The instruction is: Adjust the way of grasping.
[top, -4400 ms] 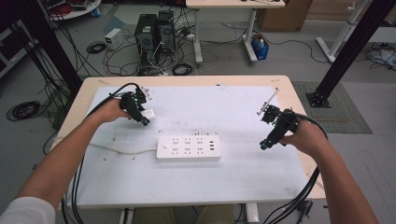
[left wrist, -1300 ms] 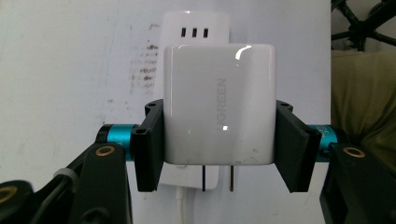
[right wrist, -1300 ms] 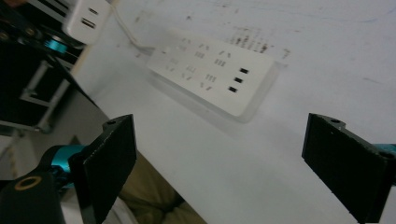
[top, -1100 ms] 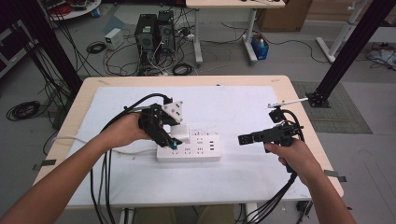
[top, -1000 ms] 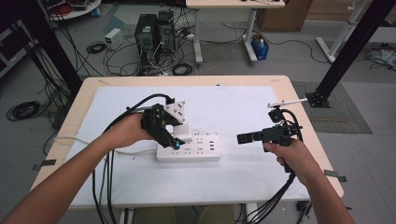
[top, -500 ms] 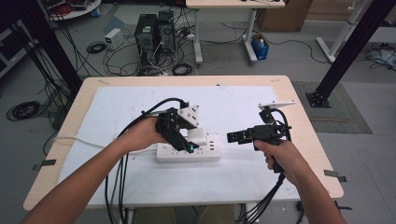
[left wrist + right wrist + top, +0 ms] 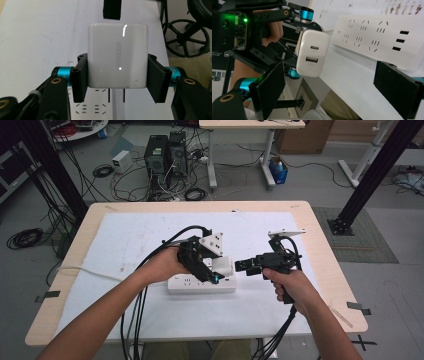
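Observation:
A white UGREEN charger is clamped between the jaws of my left gripper, with its two prongs pointing down towards the sockets of a white power strip. From above, the charger hangs just over the strip, held by the left gripper. My right gripper points left at the charger from close by, open and holding nothing. In the right gripper view, the charger's port face sits ahead between the wide-apart jaws of that gripper, and the strip lies beyond.
A white mat covers the wooden table. Cables trail from both grippers off the near edge. Computer towers and loose cables sit on the floor behind the table. A black frame post stands at the right.
Over the last second my left gripper carried the charger rightward over the power strip. My right gripper swung left and closed in on the charger, still open.

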Action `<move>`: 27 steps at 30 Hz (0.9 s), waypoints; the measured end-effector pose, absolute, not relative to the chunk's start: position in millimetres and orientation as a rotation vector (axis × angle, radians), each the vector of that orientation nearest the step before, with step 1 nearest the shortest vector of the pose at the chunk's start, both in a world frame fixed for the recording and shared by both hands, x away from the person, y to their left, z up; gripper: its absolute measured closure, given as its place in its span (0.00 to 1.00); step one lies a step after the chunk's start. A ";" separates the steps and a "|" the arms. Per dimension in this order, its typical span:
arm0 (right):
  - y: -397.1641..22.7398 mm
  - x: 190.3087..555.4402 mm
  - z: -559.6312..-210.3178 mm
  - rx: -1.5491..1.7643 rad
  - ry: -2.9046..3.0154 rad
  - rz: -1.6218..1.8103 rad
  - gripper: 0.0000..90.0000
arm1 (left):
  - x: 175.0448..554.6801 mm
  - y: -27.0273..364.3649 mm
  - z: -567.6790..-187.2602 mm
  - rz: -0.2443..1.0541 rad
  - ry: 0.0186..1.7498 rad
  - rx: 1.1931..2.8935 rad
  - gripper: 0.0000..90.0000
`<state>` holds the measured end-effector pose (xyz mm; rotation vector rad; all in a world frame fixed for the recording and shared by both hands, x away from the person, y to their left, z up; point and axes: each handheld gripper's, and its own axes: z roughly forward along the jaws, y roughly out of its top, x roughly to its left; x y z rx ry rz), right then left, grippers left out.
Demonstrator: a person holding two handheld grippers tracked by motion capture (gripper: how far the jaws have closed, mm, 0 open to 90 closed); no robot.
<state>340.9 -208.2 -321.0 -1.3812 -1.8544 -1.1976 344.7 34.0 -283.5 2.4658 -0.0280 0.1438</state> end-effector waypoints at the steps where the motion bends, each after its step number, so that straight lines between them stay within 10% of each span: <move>1: -206.9 341.7 -321.9 -1.378 -1.852 -1.192 0.11 | 344.5 32.6 -283.9 0.146 -0.034 2.465 0.47; 11: -187.9 346.2 -327.8 -1.353 -1.838 -1.169 0.21 | 341.8 23.6 -288.6 0.146 -0.052 2.468 0.47; 27: -183.3 348.4 -337.0 -1.338 -1.755 -1.188 0.66 | 341.1 20.8 -292.8 0.178 -0.065 2.484 0.47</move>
